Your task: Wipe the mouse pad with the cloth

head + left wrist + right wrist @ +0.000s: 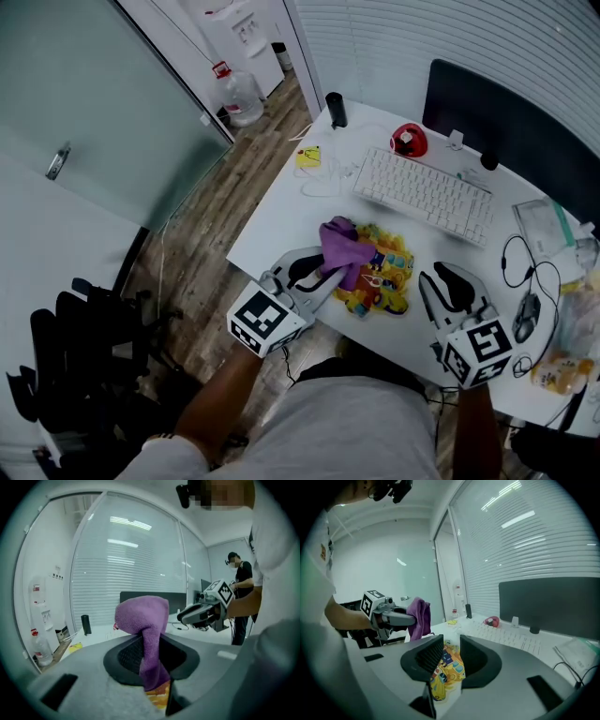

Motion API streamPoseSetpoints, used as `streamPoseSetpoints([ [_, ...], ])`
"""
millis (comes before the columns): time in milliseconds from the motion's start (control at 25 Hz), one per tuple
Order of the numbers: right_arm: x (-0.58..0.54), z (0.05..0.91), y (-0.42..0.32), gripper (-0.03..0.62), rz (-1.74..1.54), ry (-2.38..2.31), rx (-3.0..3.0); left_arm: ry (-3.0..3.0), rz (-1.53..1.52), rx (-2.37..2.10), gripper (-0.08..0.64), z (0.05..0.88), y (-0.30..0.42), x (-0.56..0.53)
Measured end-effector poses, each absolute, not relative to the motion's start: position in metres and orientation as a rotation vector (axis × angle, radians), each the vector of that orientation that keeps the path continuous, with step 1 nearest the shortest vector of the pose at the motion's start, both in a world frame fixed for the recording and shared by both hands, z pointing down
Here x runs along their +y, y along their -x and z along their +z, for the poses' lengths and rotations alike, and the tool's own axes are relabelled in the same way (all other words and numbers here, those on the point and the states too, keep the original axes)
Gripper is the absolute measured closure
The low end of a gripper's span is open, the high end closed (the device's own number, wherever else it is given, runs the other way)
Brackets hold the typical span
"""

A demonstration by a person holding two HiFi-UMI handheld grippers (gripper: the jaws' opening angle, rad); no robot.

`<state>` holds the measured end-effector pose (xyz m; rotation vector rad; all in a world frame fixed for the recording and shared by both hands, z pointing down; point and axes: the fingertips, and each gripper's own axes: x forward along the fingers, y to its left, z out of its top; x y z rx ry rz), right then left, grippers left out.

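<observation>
A colourful yellow mouse pad [380, 281] lies flat near the front edge of the white desk [281, 211]. My left gripper [328, 267] hovers over the pad's left side, shut on a purple cloth [342, 246] that bunches above the jaws and hangs below them. The left gripper view shows the cloth [147, 634] pinched between the pads. My right gripper [436, 281] hangs just right of the pad. Its jaws stand partly apart with nothing between them. In the right gripper view the mouse pad [445, 672] shows through the gap, below the gripper [451, 656].
A white keyboard [422, 192], a red object [409, 141], a black cylinder [336, 109] and a dark monitor [511, 117] stand behind the pad. A mouse [527, 317], cables and plastic bags [544, 220] lie at the right. A black chair [75, 347] is on the floor at left.
</observation>
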<state>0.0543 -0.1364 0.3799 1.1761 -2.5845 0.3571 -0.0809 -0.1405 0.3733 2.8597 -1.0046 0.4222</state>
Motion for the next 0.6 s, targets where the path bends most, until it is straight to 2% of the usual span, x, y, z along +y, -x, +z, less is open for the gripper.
streamPoseSetpoints([
  [240, -0.124, 0.337, -0.049, 0.543, 0.256, -1.194, -2.742, -2.936, 0.143, -1.031, 0.477, 0.328, 0.063, -0.127],
  [600, -0.098, 0.288, -0.036, 0.561, 0.115, -1.187, -2.910, -3.015, -0.082, -1.019, 0.477, 0.289, 0.041, -0.104],
])
